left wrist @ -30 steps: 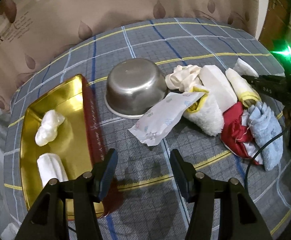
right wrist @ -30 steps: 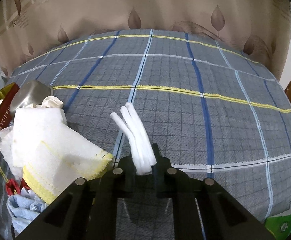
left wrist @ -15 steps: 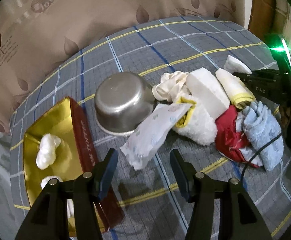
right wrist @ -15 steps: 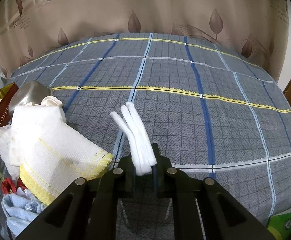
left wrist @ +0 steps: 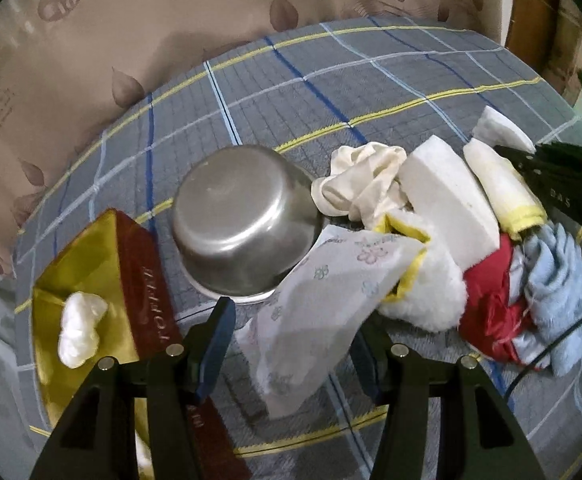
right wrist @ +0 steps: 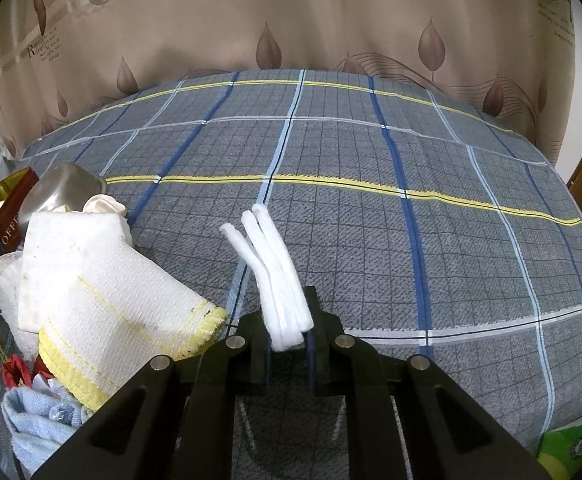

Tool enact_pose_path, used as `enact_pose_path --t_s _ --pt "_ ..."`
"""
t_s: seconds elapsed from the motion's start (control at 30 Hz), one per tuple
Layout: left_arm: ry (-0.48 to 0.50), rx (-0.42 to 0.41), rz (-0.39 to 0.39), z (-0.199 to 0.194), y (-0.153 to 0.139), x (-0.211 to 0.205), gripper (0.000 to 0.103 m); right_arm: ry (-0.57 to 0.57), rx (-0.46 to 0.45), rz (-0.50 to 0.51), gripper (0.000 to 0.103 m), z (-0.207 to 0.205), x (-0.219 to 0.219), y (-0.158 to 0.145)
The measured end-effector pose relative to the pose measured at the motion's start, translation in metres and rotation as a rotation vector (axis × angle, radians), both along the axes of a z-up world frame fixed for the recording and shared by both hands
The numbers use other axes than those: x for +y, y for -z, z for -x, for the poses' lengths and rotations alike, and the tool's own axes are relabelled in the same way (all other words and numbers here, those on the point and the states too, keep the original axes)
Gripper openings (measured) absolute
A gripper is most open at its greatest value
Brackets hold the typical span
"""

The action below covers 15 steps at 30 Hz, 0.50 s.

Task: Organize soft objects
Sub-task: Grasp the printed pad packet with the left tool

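- plaid bedsheet [right wrist: 371, 200], grey with blue, white and yellow lines, covers pretty much the whole surface
- tan curtain [right wrist: 291, 20] behind it, leaf print plus some lettering
- steel bowl [left wrist: 243, 220] sitting upside down on the sheet
- green packet [right wrist: 579, 448] peeking in at the bottom right corner, can't tell what it is
- black cable [left wrist: 551, 356] looping along the right side

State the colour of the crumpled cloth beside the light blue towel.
Red cloth, clearest in the left wrist view, beside the light blue towel.
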<state>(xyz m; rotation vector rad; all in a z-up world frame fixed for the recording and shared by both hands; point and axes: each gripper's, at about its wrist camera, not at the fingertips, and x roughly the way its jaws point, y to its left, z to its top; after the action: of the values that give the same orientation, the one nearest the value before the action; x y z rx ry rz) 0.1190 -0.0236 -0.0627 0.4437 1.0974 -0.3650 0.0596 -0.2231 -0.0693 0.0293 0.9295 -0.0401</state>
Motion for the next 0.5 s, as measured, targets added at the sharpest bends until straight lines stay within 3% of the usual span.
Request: enact_pose_path --t_s 0.2,0.27,0.3,0.33,0.5 --pt "-0.038 0.014 0.07 -0.005 -0.001 0.002 0.055 0.001 -0.002 -0.003 0.011 0.001 0.0 0.0" --pt "-0.036 0.014 0.088 -0.006 -0.004 0.002 0.043 0.001 -0.002 -0.002 0.011 0.001 0.0 0.0" --pt "-0.038 0.016 0.097 -0.006 -0.005 0.003 0.026 0.001 -0.002 -0.003 0.011 0.001 0.0 0.0" --pt "-0.046 0.023 0.098 -0.007 -0.005 0.004 0.021 0.001 -0.002 -0.003 0.011 0.001 0.0 0.0" --pt "-0.062 0.028 0.121 -0.005 -0.011 0.009 0.014 0.001 -0.002 -0.004 0.011 0.001 0.0 0.0"
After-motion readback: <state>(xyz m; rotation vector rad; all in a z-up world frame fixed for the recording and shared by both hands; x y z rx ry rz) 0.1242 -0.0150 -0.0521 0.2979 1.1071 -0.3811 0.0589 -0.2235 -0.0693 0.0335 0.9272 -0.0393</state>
